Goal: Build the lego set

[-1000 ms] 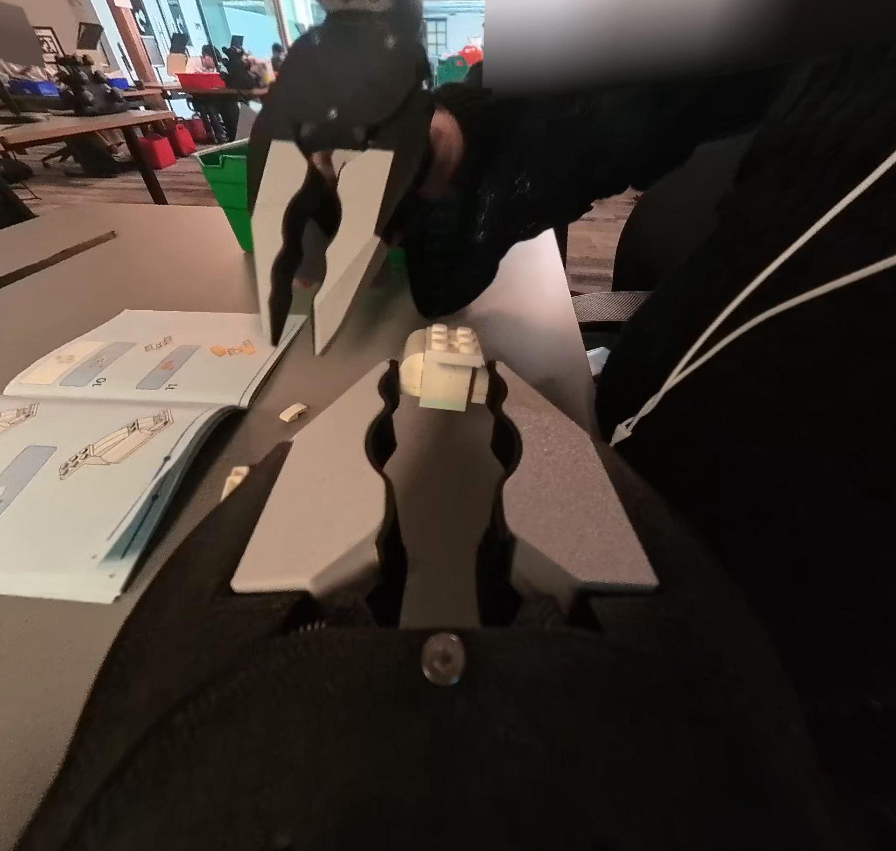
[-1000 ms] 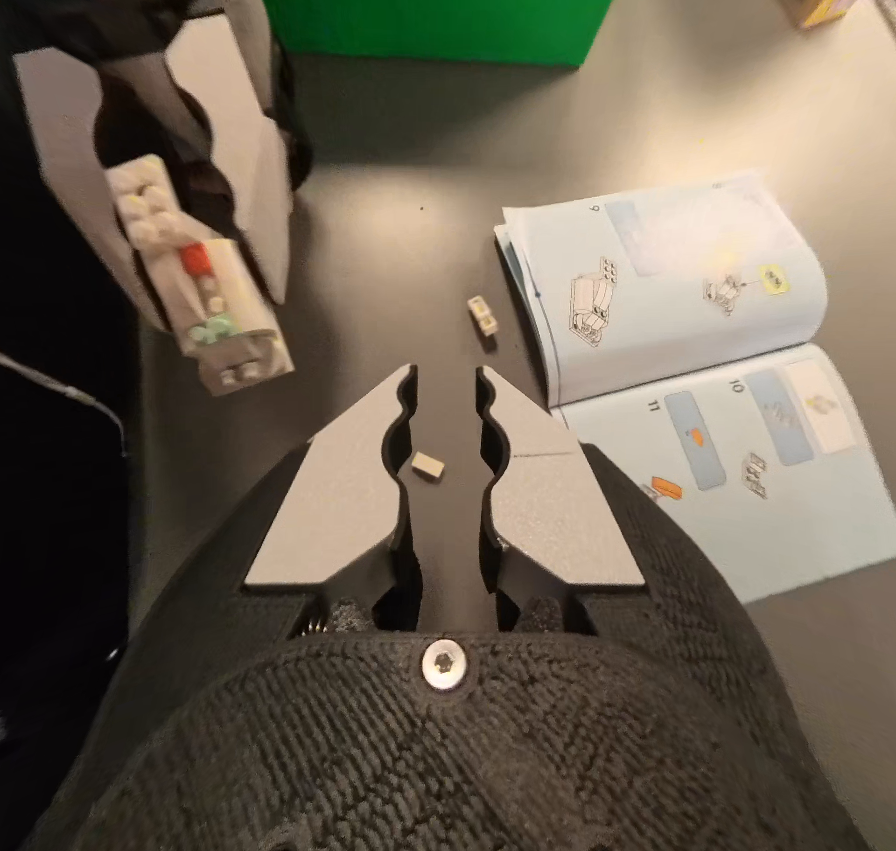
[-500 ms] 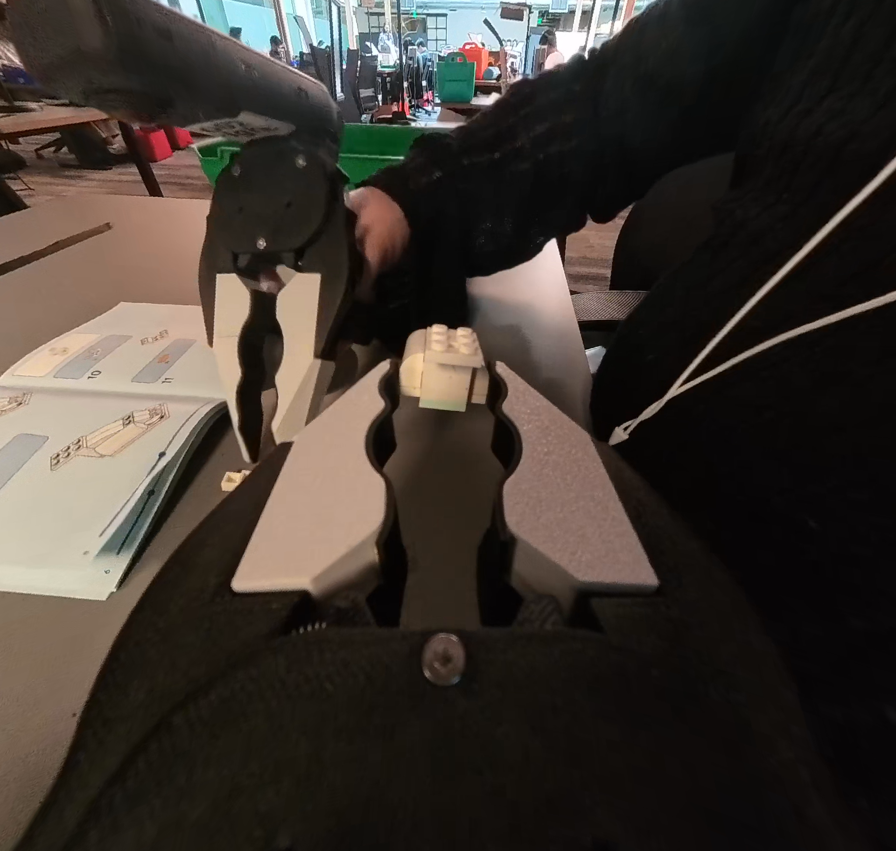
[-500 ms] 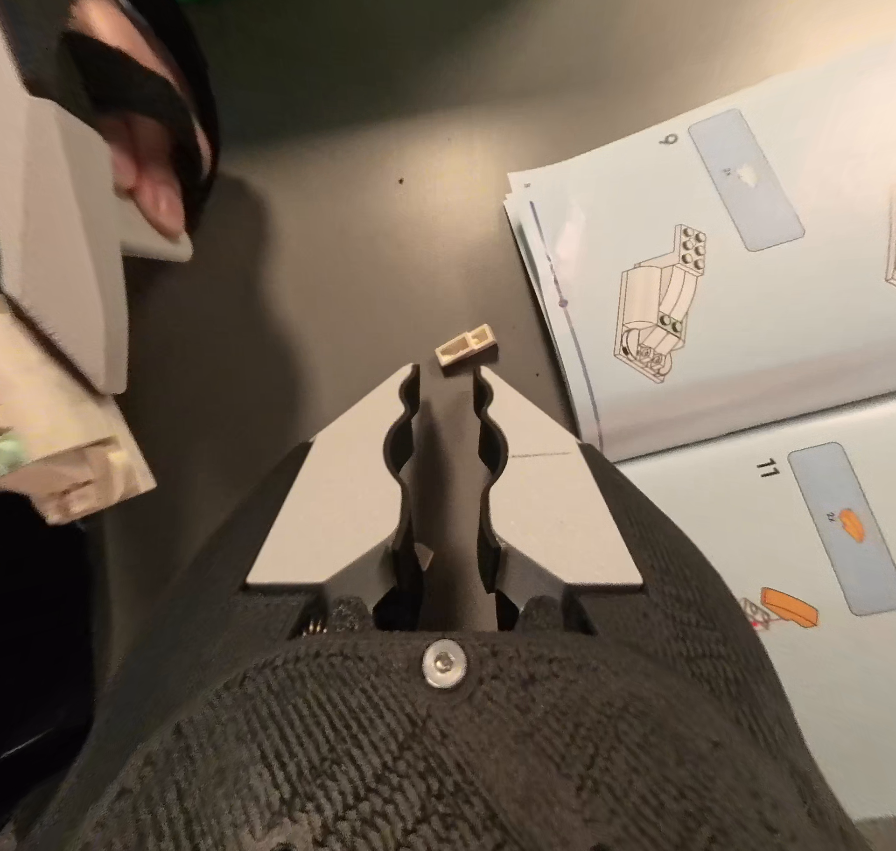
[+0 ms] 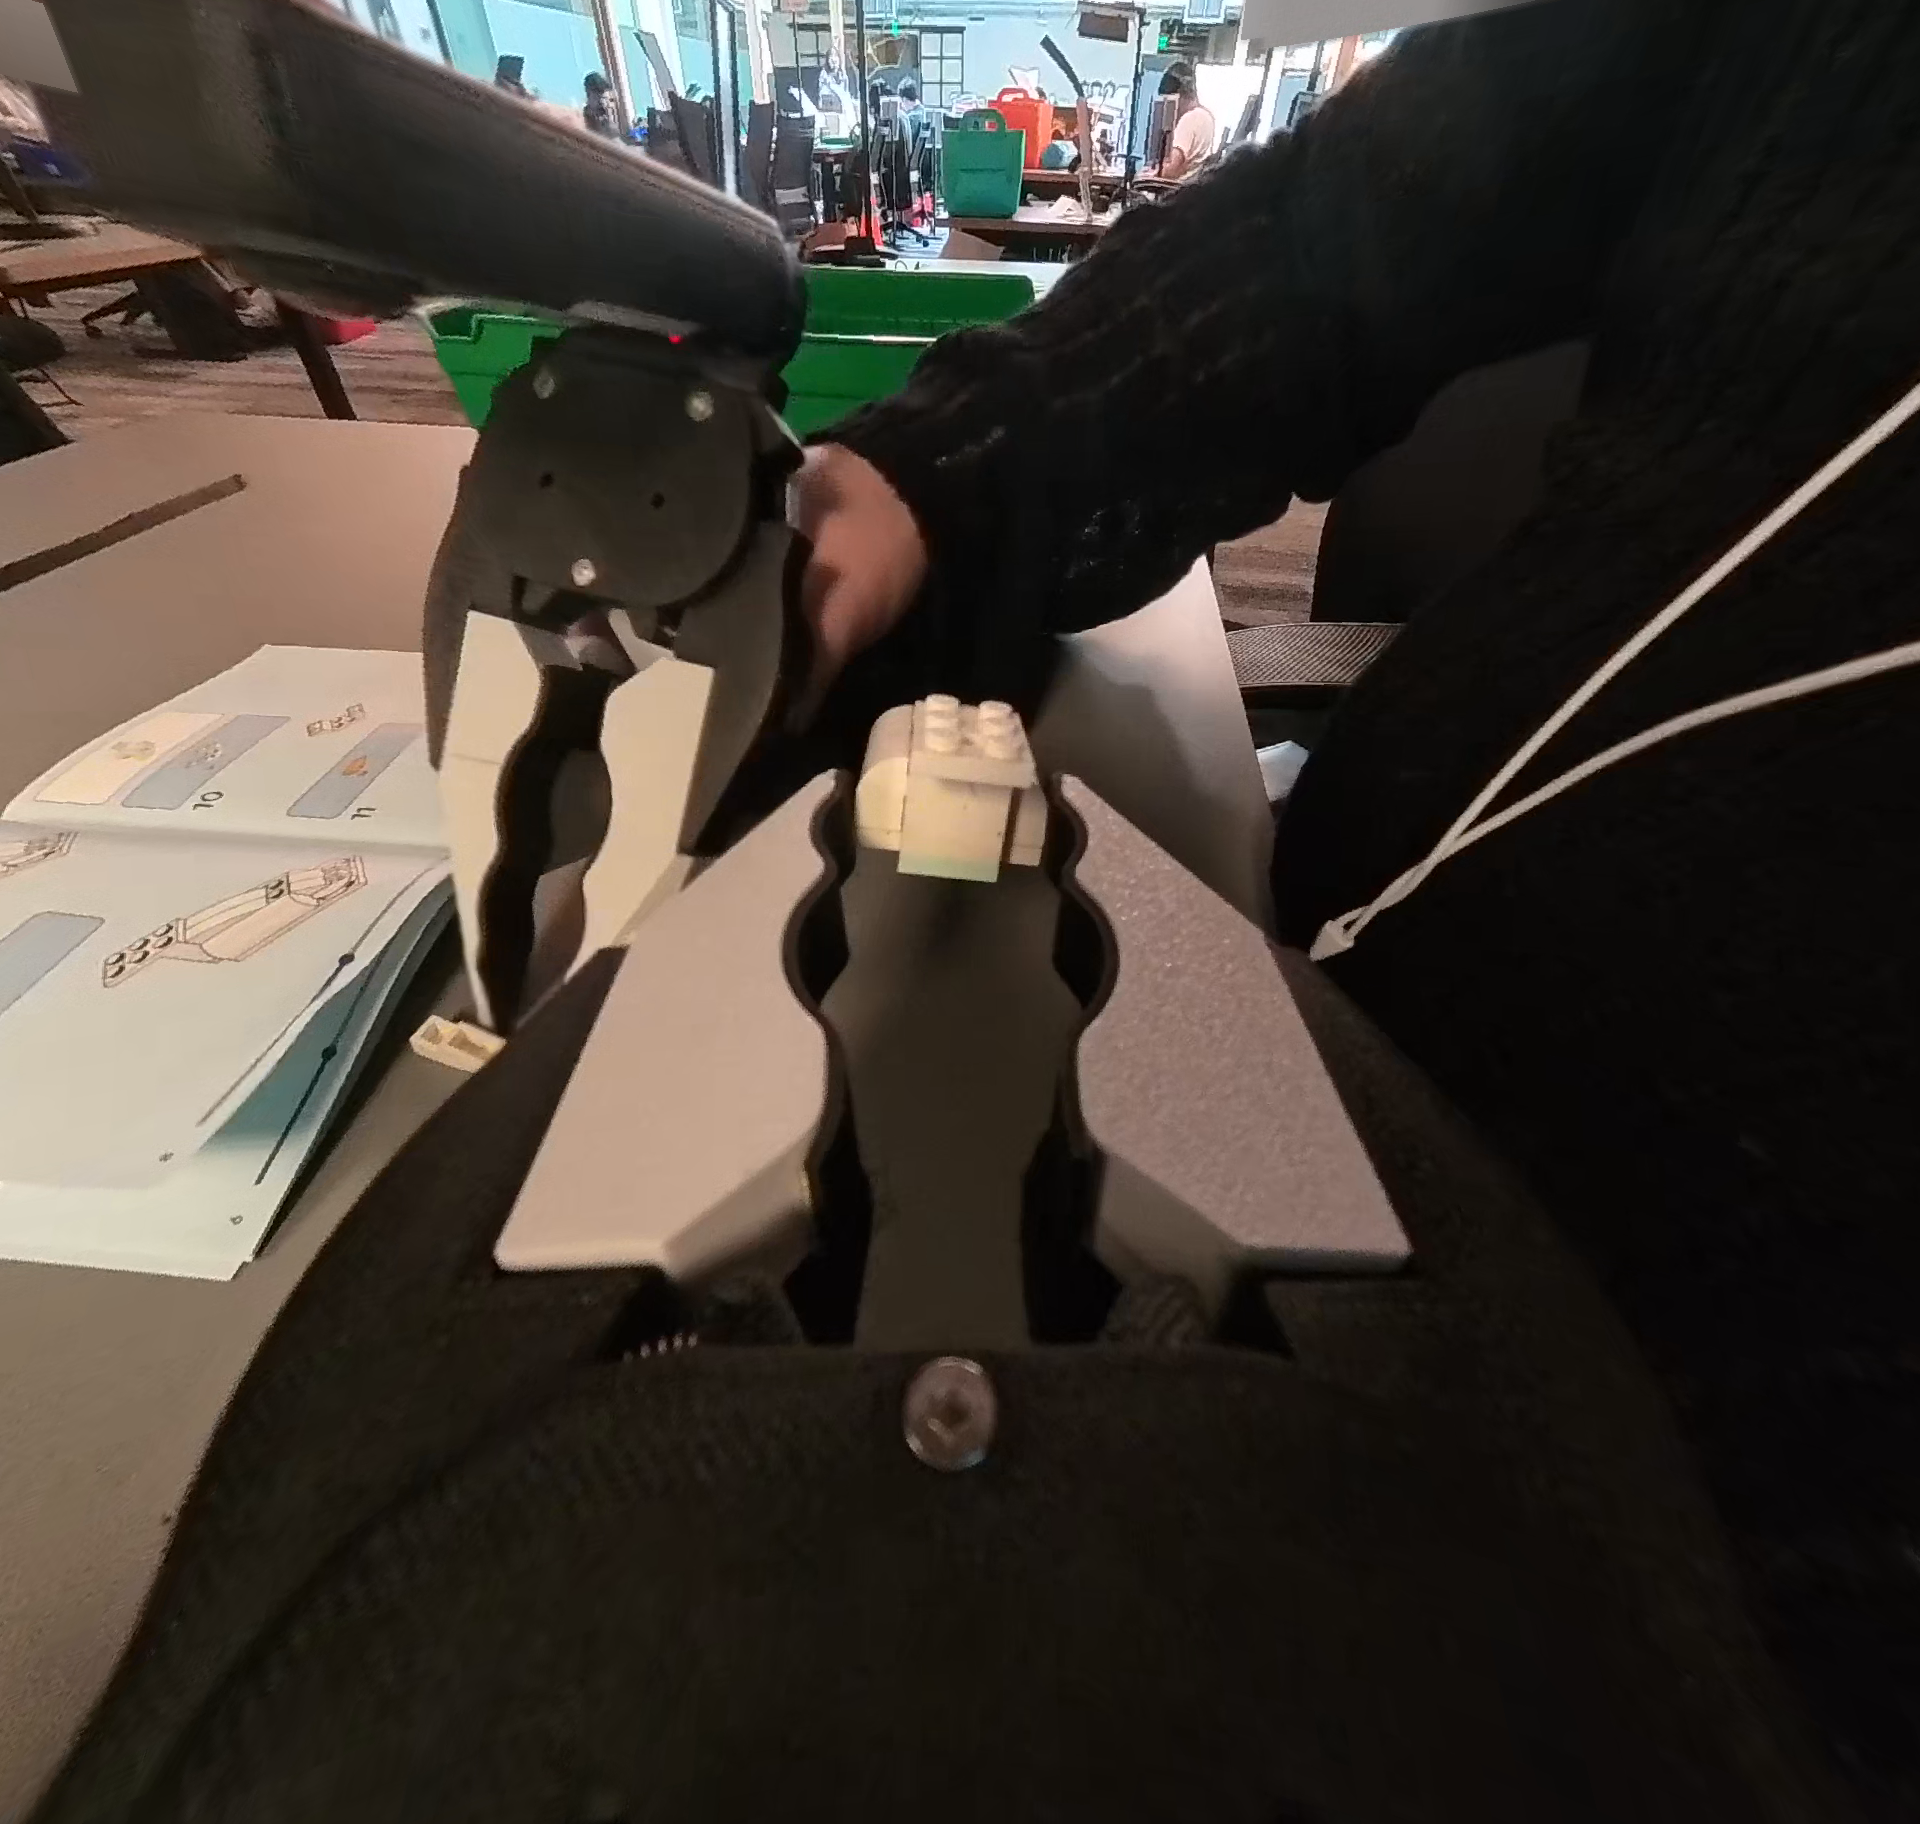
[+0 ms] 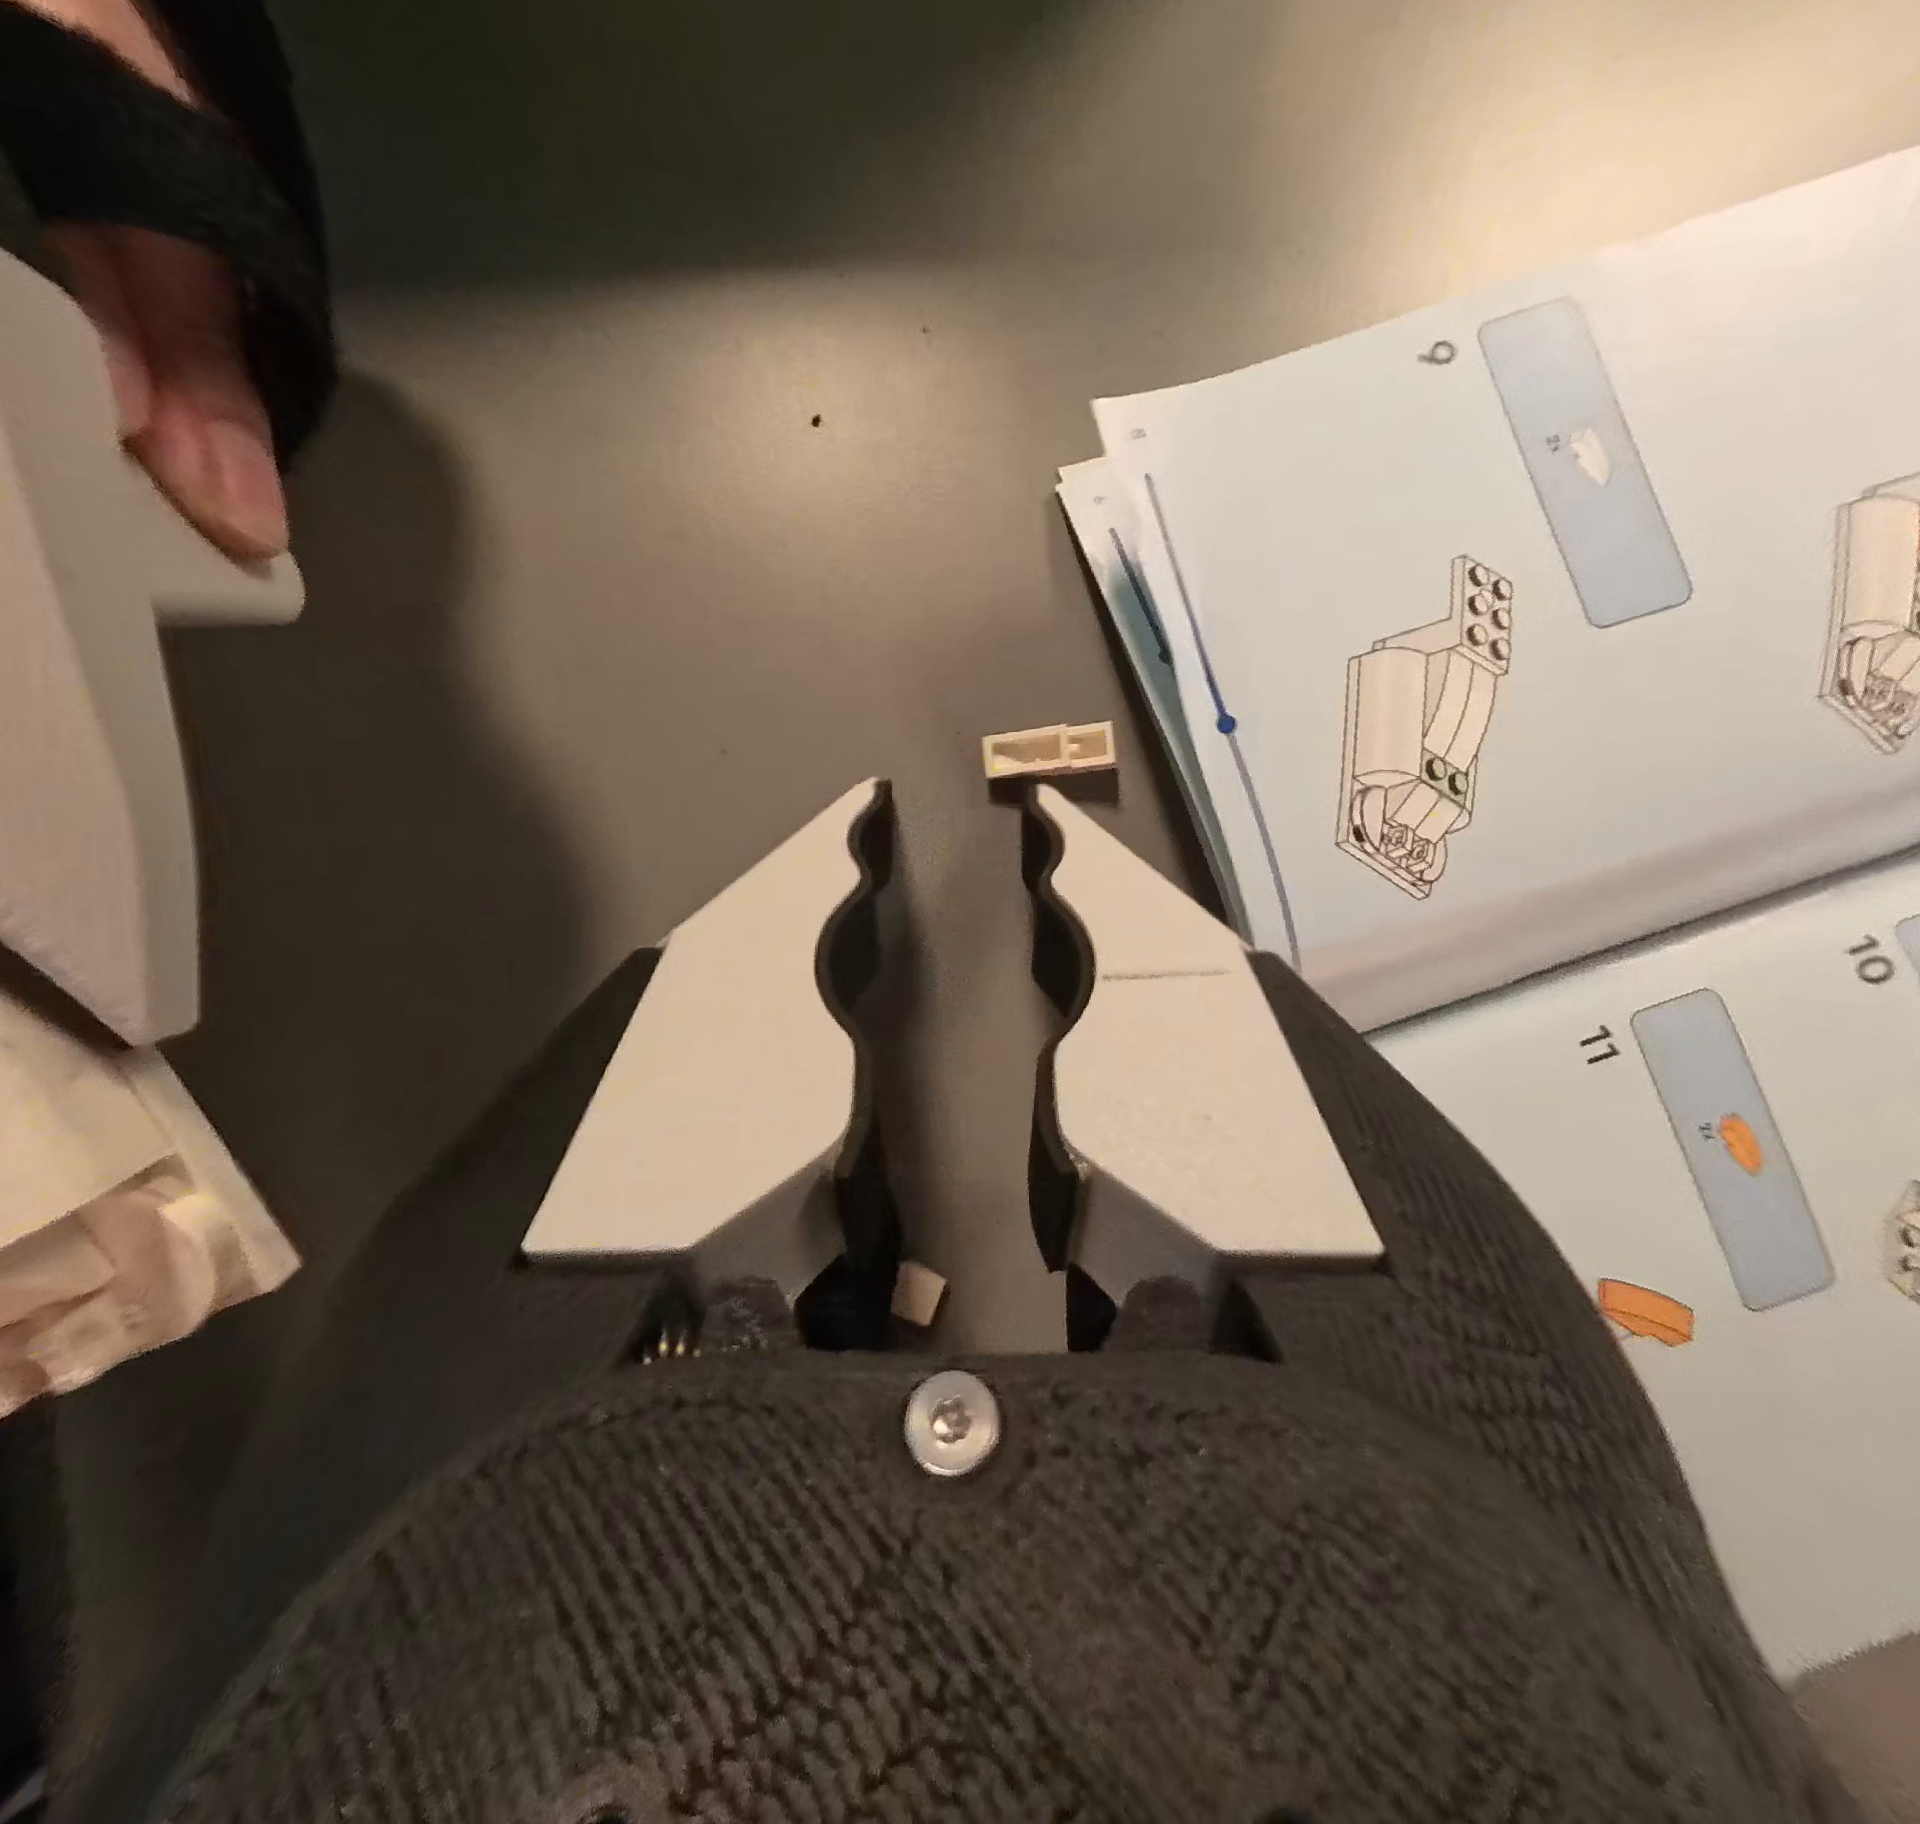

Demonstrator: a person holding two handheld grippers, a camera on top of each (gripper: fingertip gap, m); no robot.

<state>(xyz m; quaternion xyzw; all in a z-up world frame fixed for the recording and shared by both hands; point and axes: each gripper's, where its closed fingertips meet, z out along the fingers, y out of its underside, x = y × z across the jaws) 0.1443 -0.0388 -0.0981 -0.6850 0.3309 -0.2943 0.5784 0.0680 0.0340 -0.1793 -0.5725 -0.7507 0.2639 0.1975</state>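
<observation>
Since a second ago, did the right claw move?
Yes. The right gripper dropped toward the table and slid nearer the open booklet; its tips now sit beside the small white piece, empty.

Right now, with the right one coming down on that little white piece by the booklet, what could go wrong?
1. The small white piece lies off the right hand-held gripper's centreline, beside one fingertip; closing now could flick it away.
2. It sits close to the instruction booklet, so a nudge might push it under the pages.
3. The left hand-held gripper pinches the white assembly only at its tips; a bump could dislodge it.
</observation>
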